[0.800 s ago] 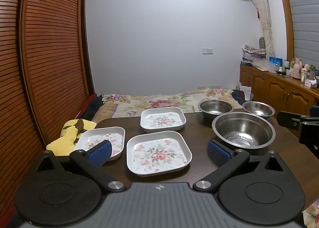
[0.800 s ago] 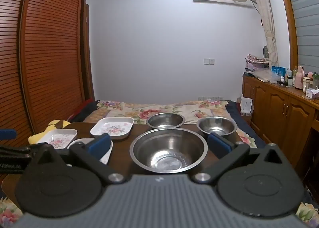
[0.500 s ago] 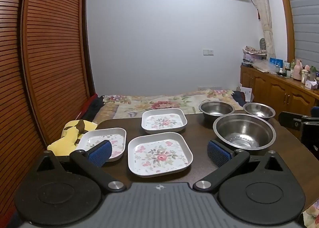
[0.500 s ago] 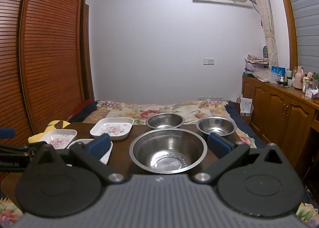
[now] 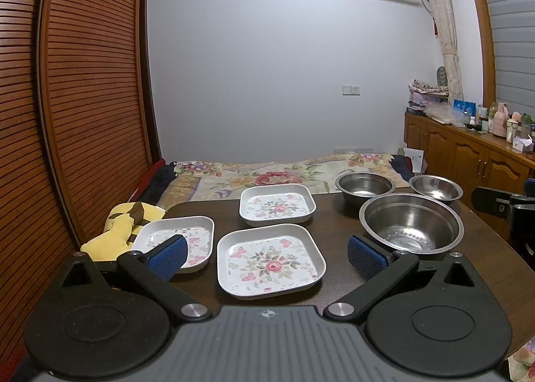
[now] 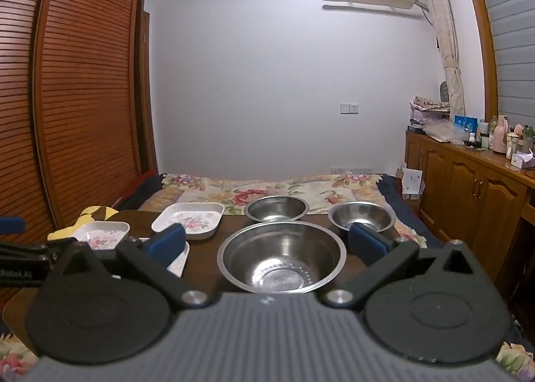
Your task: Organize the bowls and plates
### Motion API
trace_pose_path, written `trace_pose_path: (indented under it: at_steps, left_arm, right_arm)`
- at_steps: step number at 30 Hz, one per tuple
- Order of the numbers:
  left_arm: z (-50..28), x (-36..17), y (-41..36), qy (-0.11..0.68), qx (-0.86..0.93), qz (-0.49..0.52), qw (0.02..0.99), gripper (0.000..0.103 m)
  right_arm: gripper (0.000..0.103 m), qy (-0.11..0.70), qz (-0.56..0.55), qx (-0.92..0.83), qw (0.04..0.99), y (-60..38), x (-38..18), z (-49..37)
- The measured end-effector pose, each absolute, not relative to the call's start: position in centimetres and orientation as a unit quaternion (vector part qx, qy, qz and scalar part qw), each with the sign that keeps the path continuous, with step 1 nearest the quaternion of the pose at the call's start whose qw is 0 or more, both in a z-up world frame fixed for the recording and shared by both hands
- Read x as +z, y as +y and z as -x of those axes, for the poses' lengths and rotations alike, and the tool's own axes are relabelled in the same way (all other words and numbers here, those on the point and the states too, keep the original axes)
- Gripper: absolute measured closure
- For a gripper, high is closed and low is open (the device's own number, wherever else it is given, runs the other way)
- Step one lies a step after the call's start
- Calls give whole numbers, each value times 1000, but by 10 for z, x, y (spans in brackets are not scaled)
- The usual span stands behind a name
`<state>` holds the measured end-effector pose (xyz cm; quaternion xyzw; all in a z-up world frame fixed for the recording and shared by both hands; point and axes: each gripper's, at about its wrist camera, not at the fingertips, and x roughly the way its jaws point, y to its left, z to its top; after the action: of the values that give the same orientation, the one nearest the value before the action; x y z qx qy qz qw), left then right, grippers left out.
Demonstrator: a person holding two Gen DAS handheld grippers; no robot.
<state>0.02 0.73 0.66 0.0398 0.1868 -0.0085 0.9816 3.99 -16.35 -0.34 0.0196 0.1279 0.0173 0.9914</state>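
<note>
Little has changed in the last second — your left gripper [image 5: 265, 253] has only drifted slightly, fingers spread wide around the near plate [image 5: 270, 260] without touching it. On the table [image 5: 337, 228], two more plates [image 5: 180, 241] [image 5: 277, 204] sit left and behind. Your right gripper [image 6: 267, 240] stays spread over the big bowl [image 6: 282, 256]; two small bowls [image 6: 276, 208] [image 6: 362, 216] lie beyond. Nothing is stacked yet.
</note>
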Motion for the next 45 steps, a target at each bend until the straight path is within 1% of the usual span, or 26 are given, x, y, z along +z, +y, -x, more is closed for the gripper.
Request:
trace_pose_path:
  at_steps: [45]
  left_arm:
    - [0, 6, 9, 187, -8, -39, 981, 0]
  right_arm:
    - [0, 131, -19, 18, 991, -164, -4, -40]
